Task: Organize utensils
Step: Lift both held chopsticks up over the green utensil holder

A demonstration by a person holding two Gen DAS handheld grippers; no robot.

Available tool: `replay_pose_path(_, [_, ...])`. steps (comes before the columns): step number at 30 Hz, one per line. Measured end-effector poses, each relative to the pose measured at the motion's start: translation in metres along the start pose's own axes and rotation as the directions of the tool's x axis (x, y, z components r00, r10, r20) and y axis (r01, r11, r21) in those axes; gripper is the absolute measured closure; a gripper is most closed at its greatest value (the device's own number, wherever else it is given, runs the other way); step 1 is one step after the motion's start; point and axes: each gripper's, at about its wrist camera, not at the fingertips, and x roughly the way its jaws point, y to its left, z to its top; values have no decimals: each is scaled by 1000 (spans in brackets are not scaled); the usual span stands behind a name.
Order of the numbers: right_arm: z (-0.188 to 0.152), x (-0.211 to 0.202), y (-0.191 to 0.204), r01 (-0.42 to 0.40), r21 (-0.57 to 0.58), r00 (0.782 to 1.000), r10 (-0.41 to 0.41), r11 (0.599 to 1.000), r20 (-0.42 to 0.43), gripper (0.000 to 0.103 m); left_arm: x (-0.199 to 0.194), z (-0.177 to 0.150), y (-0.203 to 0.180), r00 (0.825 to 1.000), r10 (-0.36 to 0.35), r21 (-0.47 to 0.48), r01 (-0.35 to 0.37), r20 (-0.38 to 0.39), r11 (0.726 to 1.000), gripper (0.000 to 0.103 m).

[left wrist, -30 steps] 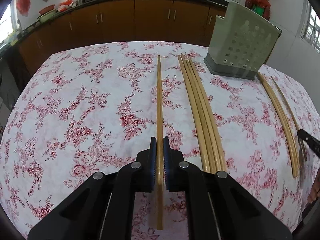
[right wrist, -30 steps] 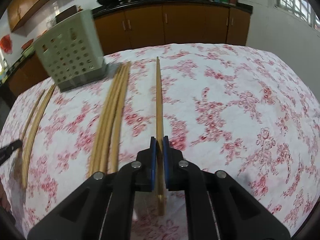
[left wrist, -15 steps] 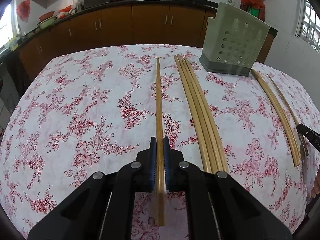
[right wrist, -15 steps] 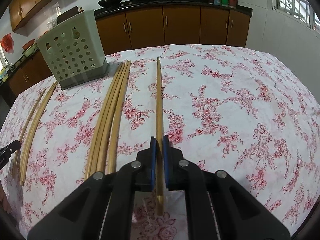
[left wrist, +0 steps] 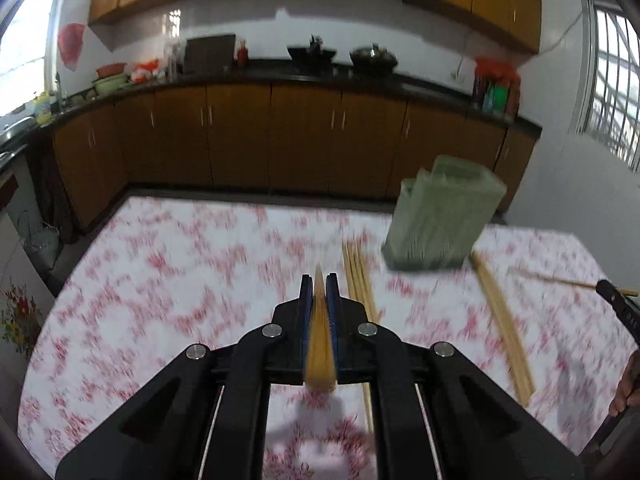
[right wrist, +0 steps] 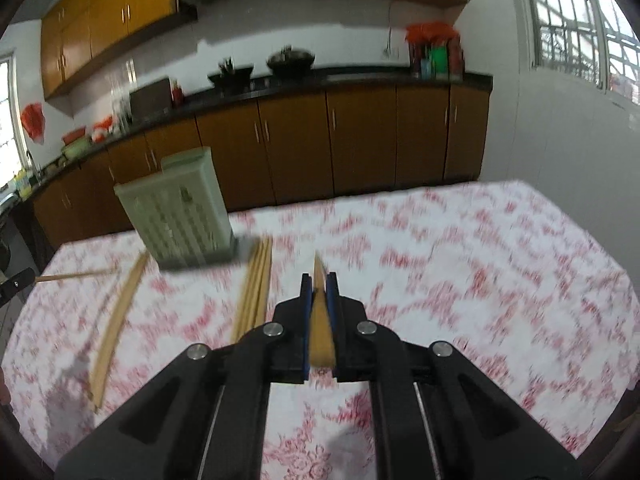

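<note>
You have a single chopstick clamped in each tool: the left gripper (left wrist: 320, 286) is closed on its left chopstick (left wrist: 319, 344), and the right gripper (right wrist: 319, 284) is pinched just as tightly on the right chopstick (right wrist: 320, 336), each stick running lengthwise between the blue pads so it points out ahead of you. Holding them along the fingers like that keeps the tips aimed forward, which should suit dropping them end-first into the green perforated holder (left wrist: 440, 220) standing at the far side of the floral tablecloth (left wrist: 180, 272). Both views are badly smeared, so fine detail of the grip is hard to read, but the sticks look clear of the cloth. On the table you have a bundle of chopsticks (left wrist: 360, 280) lying just in front of the holder between your two tools, and a loose pair (right wrist: 116, 320) nearer the left side. My guess is that you are carrying these two toward the holder.
</note>
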Motion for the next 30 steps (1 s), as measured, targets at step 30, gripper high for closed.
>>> replay_pose_path(30, [152, 10, 90, -246, -62, 915, 253, 967, 314, 95, -11, 125, -93, 901, -141, 20, 146, 410, 989, 96])
